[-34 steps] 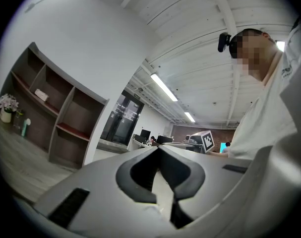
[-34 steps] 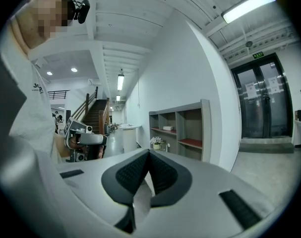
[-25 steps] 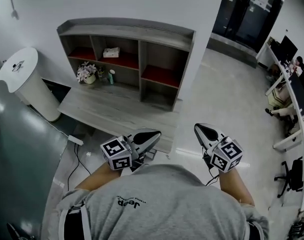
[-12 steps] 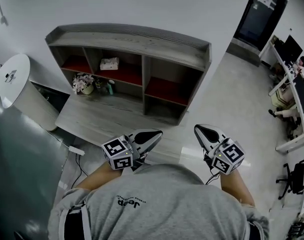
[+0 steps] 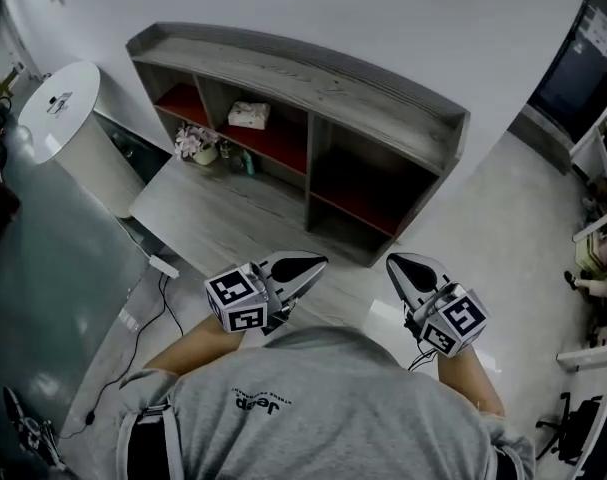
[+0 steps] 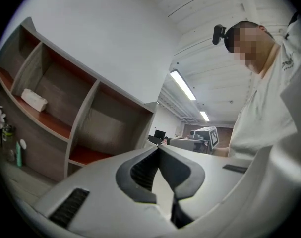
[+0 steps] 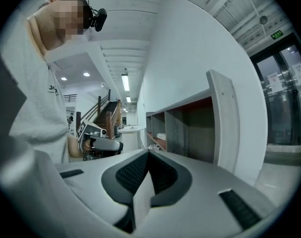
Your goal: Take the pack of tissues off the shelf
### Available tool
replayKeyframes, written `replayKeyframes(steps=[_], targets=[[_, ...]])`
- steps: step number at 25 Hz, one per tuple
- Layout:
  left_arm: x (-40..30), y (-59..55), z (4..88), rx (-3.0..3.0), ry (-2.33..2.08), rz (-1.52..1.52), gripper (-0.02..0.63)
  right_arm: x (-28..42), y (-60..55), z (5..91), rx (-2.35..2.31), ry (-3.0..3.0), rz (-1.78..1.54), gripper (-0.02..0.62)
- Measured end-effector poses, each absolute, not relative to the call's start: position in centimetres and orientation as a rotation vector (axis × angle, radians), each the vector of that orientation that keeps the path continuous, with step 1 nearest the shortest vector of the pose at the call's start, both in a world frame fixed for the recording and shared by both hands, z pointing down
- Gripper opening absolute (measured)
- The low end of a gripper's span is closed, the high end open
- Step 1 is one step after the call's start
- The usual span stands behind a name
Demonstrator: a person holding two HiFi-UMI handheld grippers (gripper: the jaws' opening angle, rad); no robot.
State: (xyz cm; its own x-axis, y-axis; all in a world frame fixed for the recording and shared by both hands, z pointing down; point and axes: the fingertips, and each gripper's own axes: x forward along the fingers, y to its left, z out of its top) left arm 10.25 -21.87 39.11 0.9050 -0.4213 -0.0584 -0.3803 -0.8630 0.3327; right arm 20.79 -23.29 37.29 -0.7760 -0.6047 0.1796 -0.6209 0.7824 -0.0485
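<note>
A white pack of tissues [image 5: 249,115] lies on the red board of the upper middle compartment of a grey shelf unit [image 5: 303,68]. It also shows at the left of the left gripper view, tissues [image 6: 33,99], and far off in the right gripper view, tissues [image 7: 161,136]. Close to the person's chest, well short of the shelf, my left gripper [image 5: 321,262] points towards it, shut and empty; its jaw tips meet [image 6: 157,148]. Beside it my right gripper [image 5: 391,260] is likewise shut with nothing between the jaws [image 7: 148,151].
A low grey platform [image 5: 213,208] lies in front of the shelf. On it stand a small pot of flowers [image 5: 195,143] and a bottle [image 5: 245,160]. A white round bin [image 5: 58,108] stands at the left. A cable [image 5: 163,298] trails over the floor.
The head view has shifted: the shelf now sits further right and a little larger. Both grippers stay shut in the same place before the chest.
</note>
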Motion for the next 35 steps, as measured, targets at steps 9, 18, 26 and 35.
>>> replayKeyframes(steps=[9,18,26,35], targets=[[8.3,-28.3,38.4,2.594,-1.32,-0.2,0.011,19.0,-26.2,38.1,0.494,-2.932,0.043,0.006],[-1.1,-39.9,36.9,2.468,-1.839,0.054,0.011,12.6,-27.8,39.7,0.333,-2.964,0.112,0.006],[-7.3,-50.8,38.9,2.29,-1.951,0.273,0.126,9.8,-27.5,40.5,0.293,-2.927,0.115,0.008],[-9.9,-57.8,43.7,2.197,-1.968,0.648,0.314,8.8,-28.7,41.4,0.393,-2.891,0.169,0.007]])
